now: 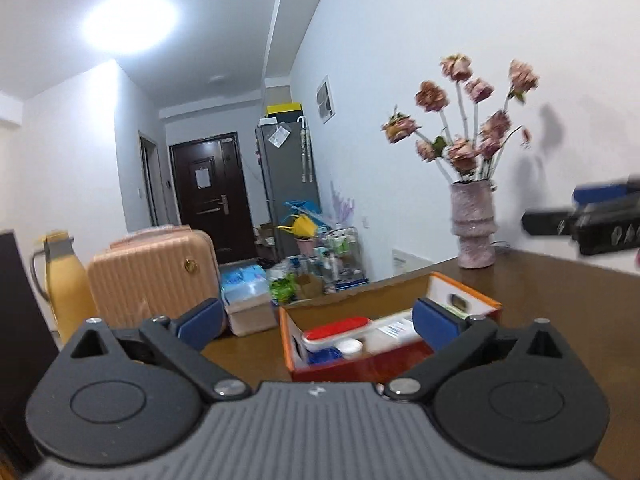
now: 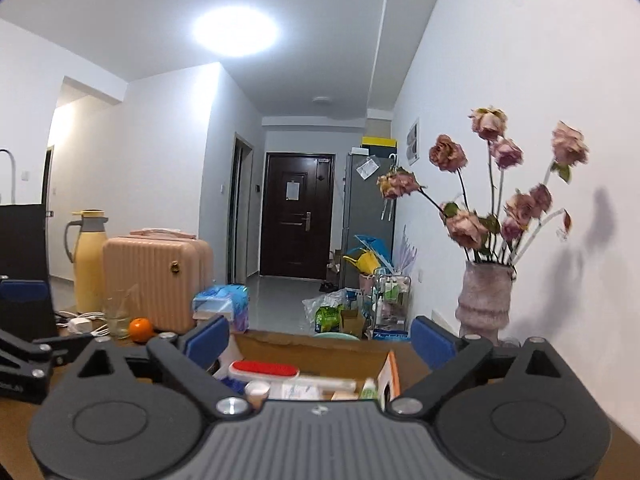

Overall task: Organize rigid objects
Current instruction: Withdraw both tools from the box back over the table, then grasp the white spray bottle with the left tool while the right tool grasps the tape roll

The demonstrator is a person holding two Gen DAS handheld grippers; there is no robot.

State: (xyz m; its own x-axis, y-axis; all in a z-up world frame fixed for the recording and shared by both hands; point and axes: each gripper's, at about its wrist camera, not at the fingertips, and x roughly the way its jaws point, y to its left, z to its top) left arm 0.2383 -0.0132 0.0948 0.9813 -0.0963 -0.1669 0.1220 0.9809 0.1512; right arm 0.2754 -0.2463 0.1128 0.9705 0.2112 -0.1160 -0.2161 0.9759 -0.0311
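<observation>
An orange-rimmed open box (image 1: 468, 294) stands on the brown table (image 1: 568, 304). It holds a red-and-white brush (image 1: 336, 330), a small white round jar (image 1: 349, 347), something blue and white packets. My left gripper (image 1: 318, 322) is open and empty, held above the box's near side. In the right wrist view the same box (image 2: 394, 376) lies just beyond my right gripper (image 2: 320, 340), which is open and empty; the red brush (image 2: 264, 369) and a white jar (image 2: 256, 391) show between its fingers. The right gripper also shows at the left wrist view's right edge (image 1: 592, 224).
A pink vase of dried roses (image 1: 474, 226) stands on the table by the wall, also in the right wrist view (image 2: 484, 304). A peach suitcase (image 2: 156, 284), yellow thermos (image 2: 90, 264), glass (image 2: 118, 316), orange (image 2: 141, 329), tissue box (image 2: 222, 306) and cables stand at the left.
</observation>
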